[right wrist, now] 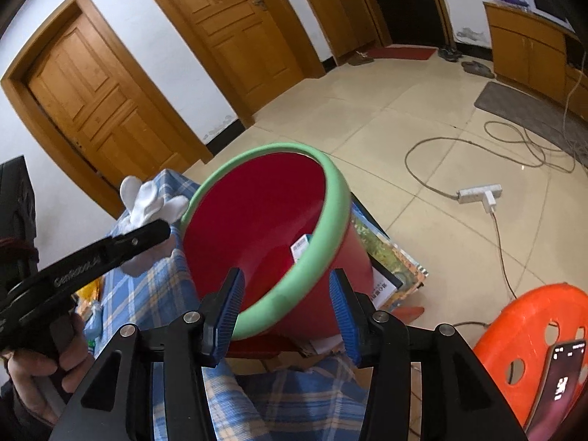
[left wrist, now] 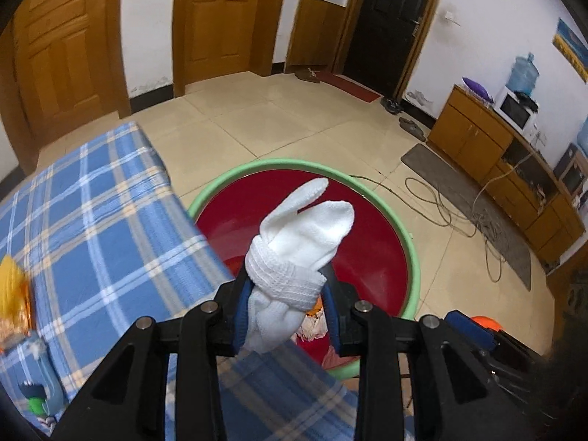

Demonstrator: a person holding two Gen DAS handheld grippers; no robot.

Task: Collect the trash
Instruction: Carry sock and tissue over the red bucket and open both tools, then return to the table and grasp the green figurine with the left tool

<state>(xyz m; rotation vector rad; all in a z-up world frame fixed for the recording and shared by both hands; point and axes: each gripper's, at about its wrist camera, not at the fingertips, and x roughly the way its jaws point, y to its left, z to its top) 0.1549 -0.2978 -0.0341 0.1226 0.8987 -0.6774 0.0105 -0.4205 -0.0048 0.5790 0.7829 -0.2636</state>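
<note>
My left gripper is shut on a knotted white sock bundle, whose loose ends stick up past the blue pads. It hangs over the near side of a red bucket with a green rim. Crumpled wrappers lie inside. In the right wrist view the bucket rim stands tilted beside the plaid-covered table, with a small carton inside. My right gripper is open, its pads on either side of the near rim without pressing it. The left gripper and the sock bundle show at left.
A yellow packet and a bottle lie on the blue plaid cloth. The bucket rests on a flat box. An orange stool holds a phone. A power strip and cables cross the tiled floor.
</note>
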